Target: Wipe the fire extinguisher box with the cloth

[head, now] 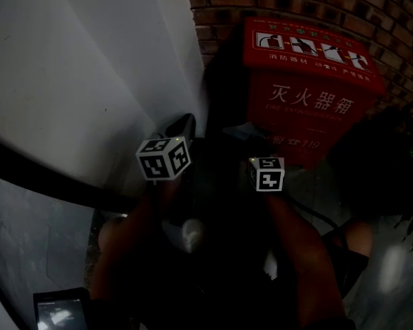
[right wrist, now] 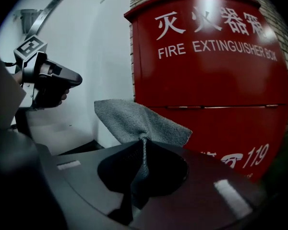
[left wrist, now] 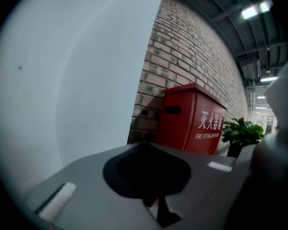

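Zero wiping evident so far | right tongs point(right wrist: 143, 142) clamped shut on grey cloth point(right wrist: 129, 121), lower centre, just in front of red fire extinguisher box point(right wrist: 211, 80), contact unclear | left tongs point(left wrist: 146, 146) closed, empty, box right of centre | judged: whole box left to wipe

Red fire extinguisher box point(right wrist: 211, 80) stands upright against the brick wall point(head: 372, 5), with white lettering and 119 on its front. Grey woven cloth point(right wrist: 134, 121) is pinched in my right gripper point(right wrist: 142, 150), free end fanned up and out just before the box's lower left edge. Contact unclear.
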`<state>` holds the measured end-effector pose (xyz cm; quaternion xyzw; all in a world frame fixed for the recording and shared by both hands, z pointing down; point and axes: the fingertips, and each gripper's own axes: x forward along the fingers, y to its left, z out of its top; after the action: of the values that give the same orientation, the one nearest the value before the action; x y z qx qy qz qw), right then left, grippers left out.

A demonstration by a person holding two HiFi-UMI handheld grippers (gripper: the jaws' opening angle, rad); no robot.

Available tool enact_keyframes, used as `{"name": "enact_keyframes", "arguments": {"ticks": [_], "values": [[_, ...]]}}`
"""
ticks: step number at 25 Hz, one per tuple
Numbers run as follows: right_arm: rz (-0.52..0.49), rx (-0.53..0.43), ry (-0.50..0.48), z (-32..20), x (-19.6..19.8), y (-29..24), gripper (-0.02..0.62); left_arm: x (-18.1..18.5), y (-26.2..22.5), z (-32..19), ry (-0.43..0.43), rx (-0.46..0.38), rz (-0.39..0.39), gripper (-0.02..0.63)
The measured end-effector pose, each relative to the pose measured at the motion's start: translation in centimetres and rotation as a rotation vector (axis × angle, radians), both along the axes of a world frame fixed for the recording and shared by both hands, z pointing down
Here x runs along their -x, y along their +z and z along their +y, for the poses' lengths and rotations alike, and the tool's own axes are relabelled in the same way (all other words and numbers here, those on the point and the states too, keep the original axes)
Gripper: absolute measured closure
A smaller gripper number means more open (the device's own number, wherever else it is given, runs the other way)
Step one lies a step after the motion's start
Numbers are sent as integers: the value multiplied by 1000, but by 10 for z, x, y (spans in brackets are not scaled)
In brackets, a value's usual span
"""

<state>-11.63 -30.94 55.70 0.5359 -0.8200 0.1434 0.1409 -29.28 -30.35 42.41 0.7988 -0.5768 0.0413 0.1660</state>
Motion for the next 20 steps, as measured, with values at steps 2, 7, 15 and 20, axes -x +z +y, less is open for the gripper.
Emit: {"name": "enact_keyframes", "arguments": {"ticks": [2,7,15,20], "values": [[10,3,20,0,-13,3,563,-9,-3,-3,7,6,34,607],[69,-16,35,9,-52,10,563,-52,-6,-12,69,-8,36,607],[70,-15,185,16,-150,13,563,-113,4,-21,95,-12,-21,607],[6,13,323,25,-209,13,563,-141,5,-24,111,-10,-23,607]]}}
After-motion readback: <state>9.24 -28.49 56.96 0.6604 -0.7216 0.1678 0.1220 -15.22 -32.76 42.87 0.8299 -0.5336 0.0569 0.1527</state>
